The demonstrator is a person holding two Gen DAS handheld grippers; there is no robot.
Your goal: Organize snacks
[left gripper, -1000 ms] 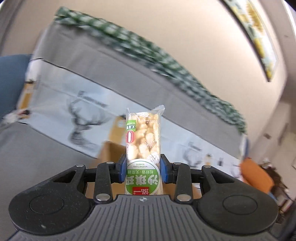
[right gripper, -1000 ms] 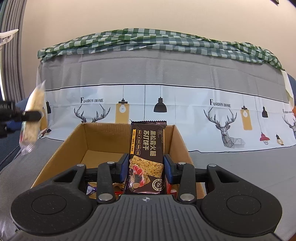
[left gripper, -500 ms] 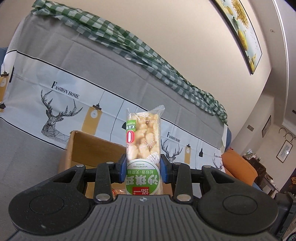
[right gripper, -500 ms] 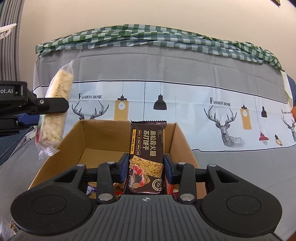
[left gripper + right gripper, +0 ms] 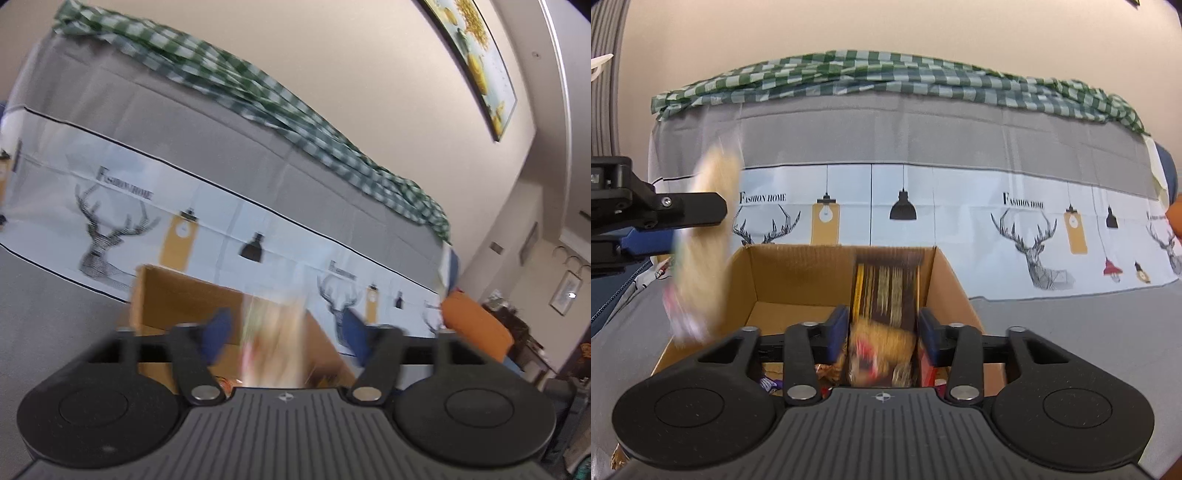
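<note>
In the left wrist view my left gripper [image 5: 286, 332] has its jaws opening, and the pale rice-puff snack pack [image 5: 275, 343] is a blur dropping between the blue pads, free of them. It falls toward the cardboard box [image 5: 177, 295]. The right wrist view shows the same pack [image 5: 701, 251] blurred beside the box's left wall [image 5: 738, 291], below the left gripper's fingers [image 5: 687, 208]. My right gripper [image 5: 883, 330] is also opening. The dark cracker pack [image 5: 886, 291] is smeared downward between its pads, over the box.
The box stands on a grey cloth-covered seat [image 5: 1071, 325] and holds several wrapped snacks [image 5: 827, 371] at its near end. Behind it rises a backrest cover printed with deer and lamps [image 5: 1027, 236], with a green checked cloth [image 5: 886, 70] along the top.
Both grippers were shut on their packs half a second ago. Now both stand wider apart, and both packs are blurred and lower, dropping toward the box.
</note>
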